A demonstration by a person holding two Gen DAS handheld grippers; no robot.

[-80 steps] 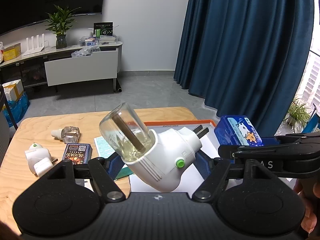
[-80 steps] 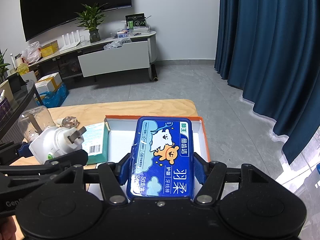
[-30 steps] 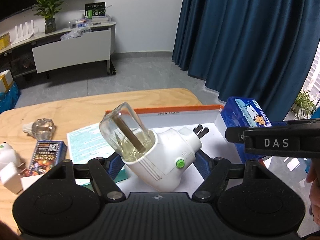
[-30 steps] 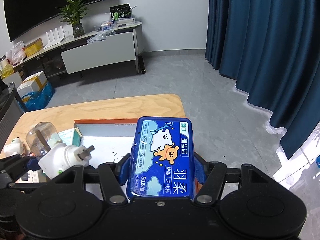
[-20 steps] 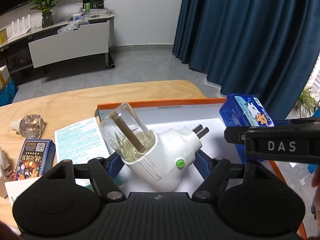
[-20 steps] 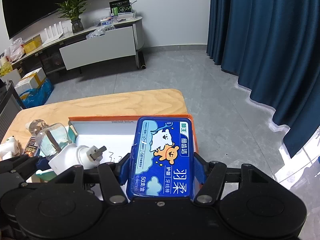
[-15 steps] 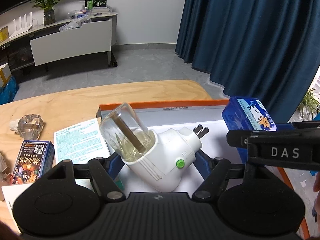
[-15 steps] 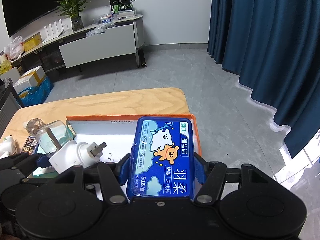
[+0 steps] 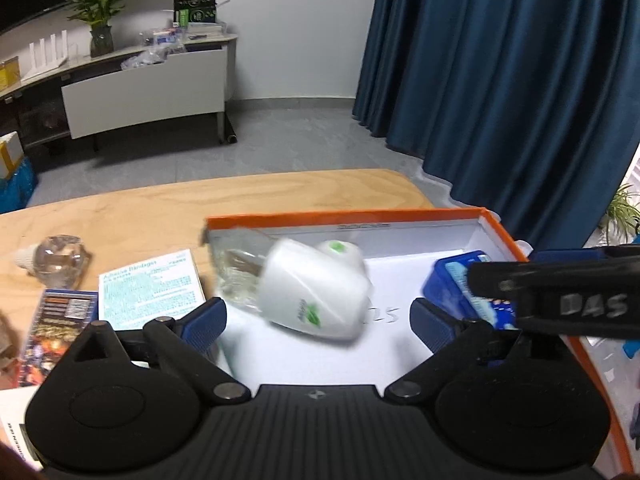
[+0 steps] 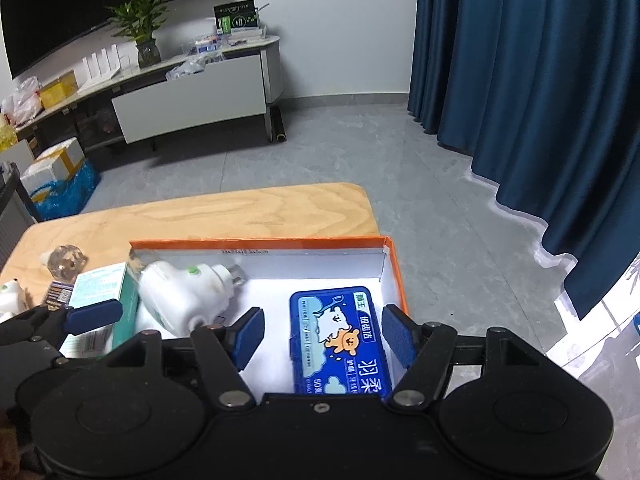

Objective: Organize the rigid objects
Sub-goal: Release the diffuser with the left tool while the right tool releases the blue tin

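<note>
Both items have left their grippers since the earlier frames: the white plug-in vaporizer with a clear glass bottle [image 9: 316,292] now lies blurred in the left part of the orange-rimmed white box [image 10: 394,276], and the blue rectangular floss-pick case [image 10: 340,344] lies flat at the right. The left gripper [image 9: 318,318] and the right gripper [image 10: 322,334] have just been opening; both jaws stand apart, touching nothing.

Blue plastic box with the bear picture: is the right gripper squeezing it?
No, the blue plastic box lies inside the orange-rimmed white box, clear of the right gripper's open pads.
</note>
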